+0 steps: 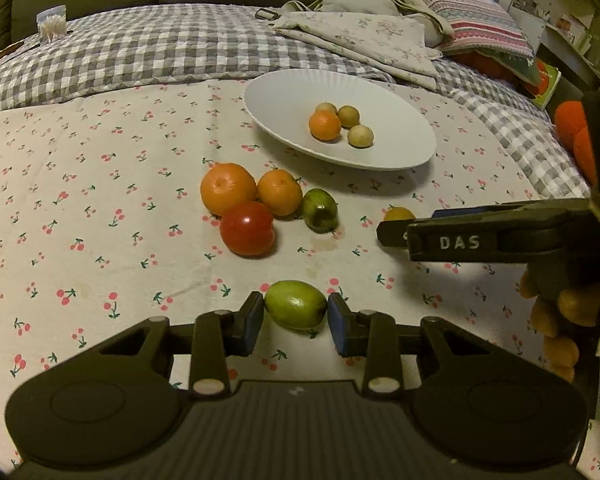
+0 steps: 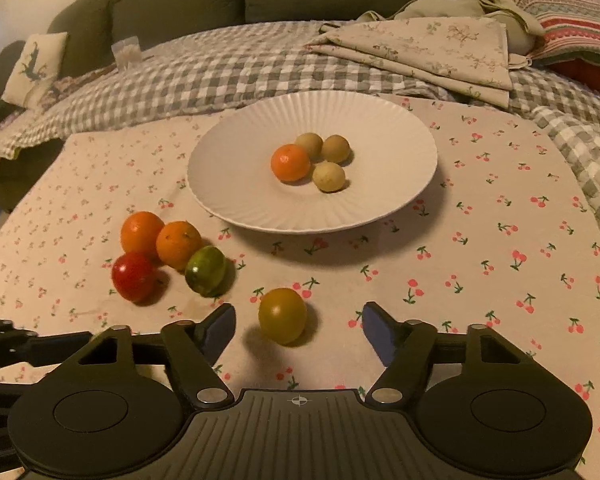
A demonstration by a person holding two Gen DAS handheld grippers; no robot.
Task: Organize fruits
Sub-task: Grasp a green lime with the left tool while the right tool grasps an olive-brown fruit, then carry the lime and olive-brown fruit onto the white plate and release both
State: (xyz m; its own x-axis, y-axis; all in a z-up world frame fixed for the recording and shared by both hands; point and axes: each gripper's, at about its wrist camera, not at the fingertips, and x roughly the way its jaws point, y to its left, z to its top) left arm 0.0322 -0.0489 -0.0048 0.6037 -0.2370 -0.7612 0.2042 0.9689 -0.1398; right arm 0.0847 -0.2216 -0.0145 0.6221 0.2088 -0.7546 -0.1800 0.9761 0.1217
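The left gripper [image 1: 296, 316] is pinching, or perhaps only touching, a green fruit [image 1: 295, 309] on the cloth [image 1: 100, 220], while the right gripper [image 2: 298, 330] is gaping around a yellow fruit [image 2: 282, 315] near the plate [image 2: 236, 172].

Matt ribbed white plate [image 2: 236, 200], printed cloth cover [image 2: 479, 280], glossy red tomato [image 1: 247, 228], matt black plastic left gripper [image 1: 296, 314].

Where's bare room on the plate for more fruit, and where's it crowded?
White plate: free on its left half and near rim. Crowded right of centre, where a tangerine touches three small tan fruits. On the cherry-print cloth, bare right of the plate.
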